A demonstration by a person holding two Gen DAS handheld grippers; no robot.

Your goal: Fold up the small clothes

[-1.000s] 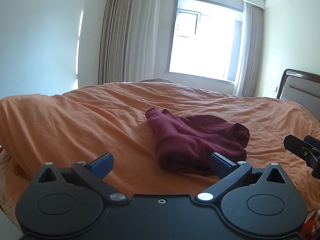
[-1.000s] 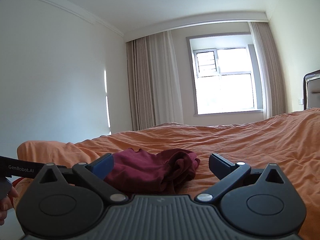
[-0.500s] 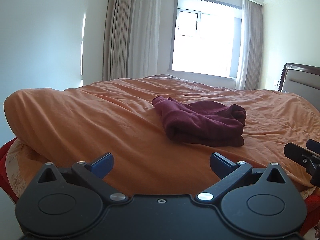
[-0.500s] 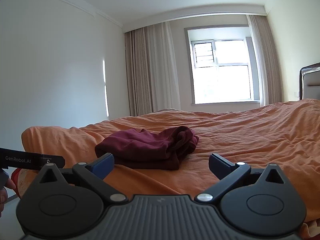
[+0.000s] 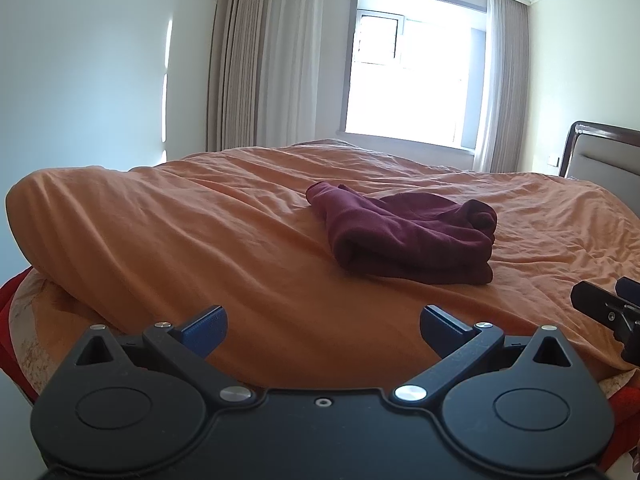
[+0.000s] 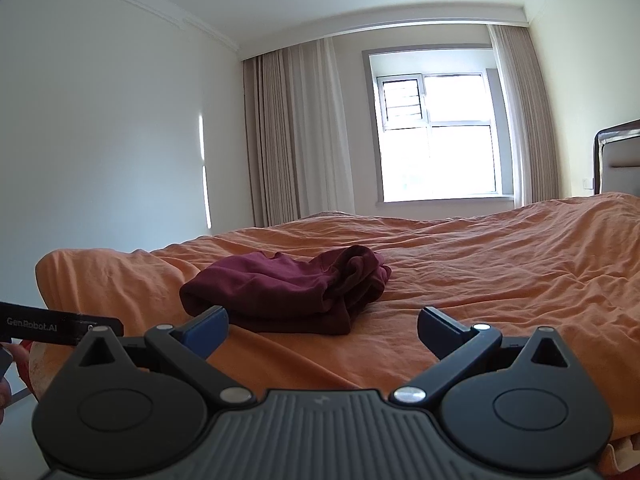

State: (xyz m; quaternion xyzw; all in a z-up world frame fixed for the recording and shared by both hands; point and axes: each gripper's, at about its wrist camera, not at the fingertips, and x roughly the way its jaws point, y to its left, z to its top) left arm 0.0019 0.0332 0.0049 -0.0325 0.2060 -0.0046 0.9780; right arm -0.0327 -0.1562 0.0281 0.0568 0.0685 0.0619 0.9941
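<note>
Maroon knit, the garment (image 5: 408, 236) lies bundled in loose layers on the orange bed (image 5: 200, 240), ahead of both grippers. Left gripper (image 5: 323, 326) and right gripper (image 6: 322, 326) gape wide, holding nothing. It looks soft, light and limp; a pinch at 1 outer edge or corner should lift it.

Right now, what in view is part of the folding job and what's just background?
Job:
- maroon garment, lying folded on the bed
- left tool, open, holding nothing
- right tool, open, holding nothing
- orange bedspread, the work surface

Background:
- window
- curtains
- headboard
</note>
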